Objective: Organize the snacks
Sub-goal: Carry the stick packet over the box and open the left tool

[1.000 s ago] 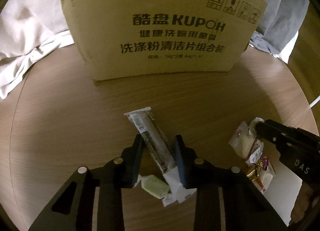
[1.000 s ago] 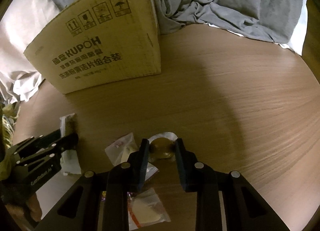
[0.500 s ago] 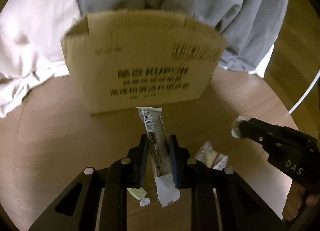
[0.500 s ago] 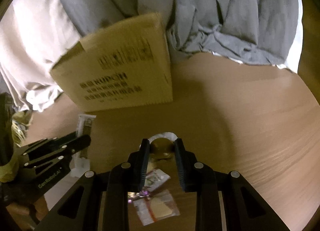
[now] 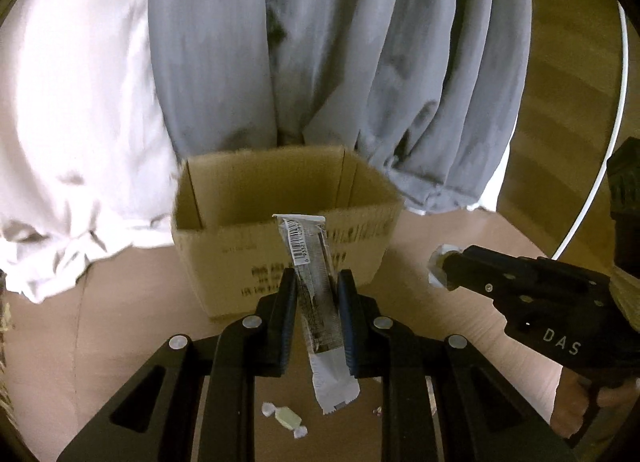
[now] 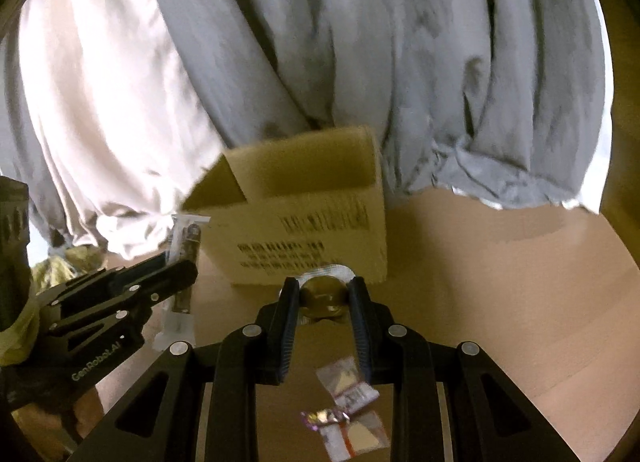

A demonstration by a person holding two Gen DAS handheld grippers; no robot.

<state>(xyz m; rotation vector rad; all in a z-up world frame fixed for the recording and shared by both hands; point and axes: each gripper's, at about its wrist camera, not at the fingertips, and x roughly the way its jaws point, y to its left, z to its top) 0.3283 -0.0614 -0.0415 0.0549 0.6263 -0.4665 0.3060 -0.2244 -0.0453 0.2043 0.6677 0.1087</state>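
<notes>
Both grippers have risen from the table toward the cardboard box [image 5: 280, 198]. My left gripper [image 5: 316, 302] clamps the snack bar [image 5: 314, 282]; my right gripper [image 6: 324, 298] clamps a round wrapped candy [image 6: 322, 296]. Risk: early release drops either item short of the opening.

Between your left gripper's [image 5: 317, 290] black fingers, the snack stick [image 5: 316, 286] shows a dark, speckled body, white ends and a black-on-white barcode. Your right gripper [image 6: 325, 294] frames a golden-brown candy [image 6: 323, 296] with a white wrapper edge. Ahead, the tan cardboard box [image 5: 280, 238] bears black print; behind it hang grey and white cloths.
</notes>
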